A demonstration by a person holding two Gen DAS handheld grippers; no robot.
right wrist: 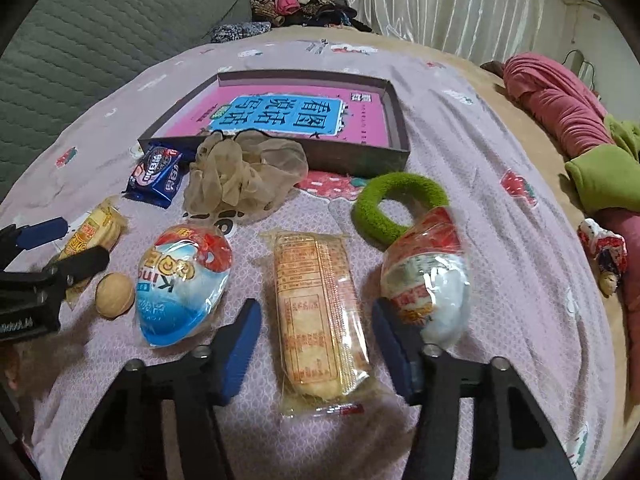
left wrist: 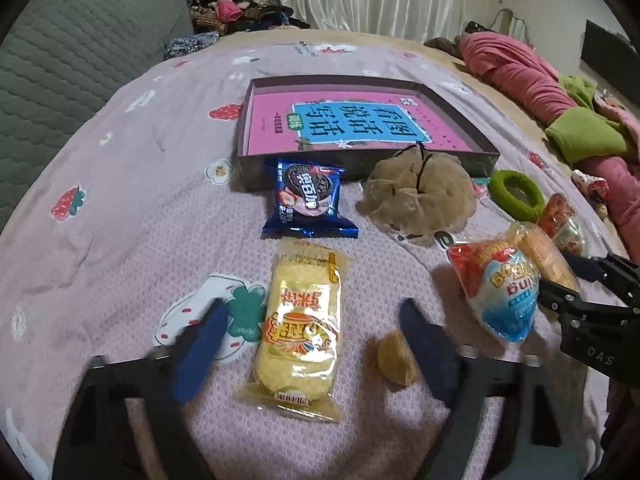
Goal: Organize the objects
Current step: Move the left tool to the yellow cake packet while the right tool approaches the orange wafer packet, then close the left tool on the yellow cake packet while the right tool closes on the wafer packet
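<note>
Bare bedspread (left wrist: 100,208) lay wide open toward the left edge of the bed, nothing there to dodge. Down the middle it was crowded: a yellow cracker pack (left wrist: 302,332) sat between the left gripper's (left wrist: 312,334) fingers, a walnut (left wrist: 394,356) just beside it. An orange wafer pack (right wrist: 320,308) filled the gap in the right gripper (right wrist: 316,326), egg-shaped packets (right wrist: 182,284) close on both sides. A gauzy scrunchie (right wrist: 244,174) and a green ring (right wrist: 400,204) blocked the box's (right wrist: 360,160) near wall.

On the lilac bedspread lie a yellow rice-cracker pack (left wrist: 299,332), a blue cookie packet (left wrist: 308,202), a walnut (left wrist: 395,356), two egg-shaped sweets (right wrist: 182,284) (right wrist: 426,276) and a clear-wrapped cracker pack (right wrist: 318,312). A beige scrunchie (left wrist: 420,190) and a green hair ring (right wrist: 400,204) lie just before the open dark box (left wrist: 250,120), which holds a pink book (left wrist: 352,122).
</note>
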